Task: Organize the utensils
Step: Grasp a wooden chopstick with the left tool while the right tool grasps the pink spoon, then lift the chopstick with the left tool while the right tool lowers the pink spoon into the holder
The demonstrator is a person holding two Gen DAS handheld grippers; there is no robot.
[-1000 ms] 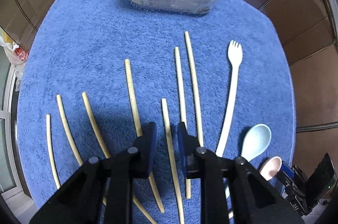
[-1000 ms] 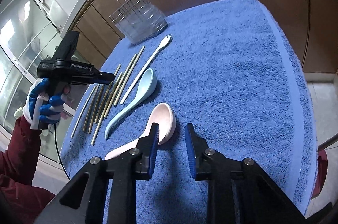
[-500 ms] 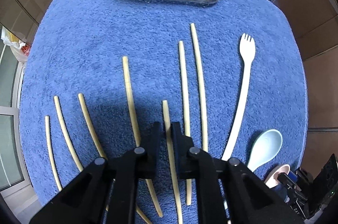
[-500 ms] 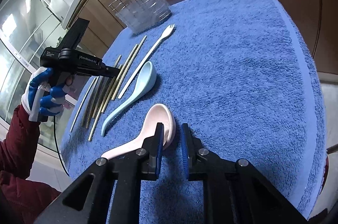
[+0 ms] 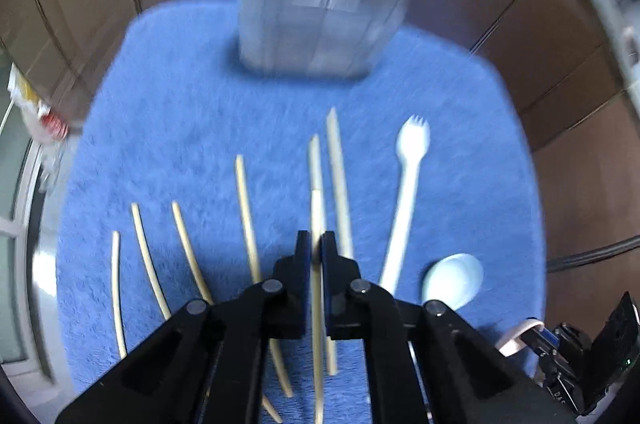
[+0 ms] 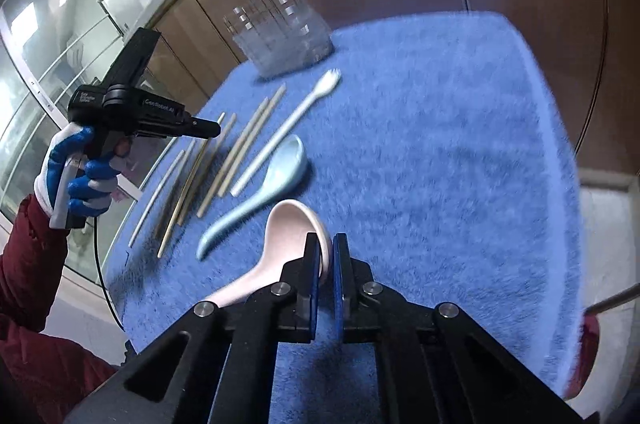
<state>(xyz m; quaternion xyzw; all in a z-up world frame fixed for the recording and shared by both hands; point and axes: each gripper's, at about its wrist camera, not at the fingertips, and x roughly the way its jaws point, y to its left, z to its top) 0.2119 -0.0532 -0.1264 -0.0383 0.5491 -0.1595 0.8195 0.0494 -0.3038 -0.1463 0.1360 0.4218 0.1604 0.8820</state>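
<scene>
Left gripper (image 5: 316,244) clamped on a chopstick (image 5: 317,224) short of the clear rack (image 5: 320,12); right gripper (image 6: 326,248) pinching the pink spoon (image 6: 288,236) rim.

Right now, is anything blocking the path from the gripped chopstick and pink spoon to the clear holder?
Nothing visible does. The left gripper pinches a chopstick, the right gripper the pink spoon; only flat utensils on blue towel lie before the clear holder.

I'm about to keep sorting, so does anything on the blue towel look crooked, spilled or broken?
Nothing spilled or visibly broken. The loose chopsticks are fanned unevenly rather than paired. The left gripper is shut on one chopstick; the right gripper pinches the pink spoon by its bowl rim.
</scene>
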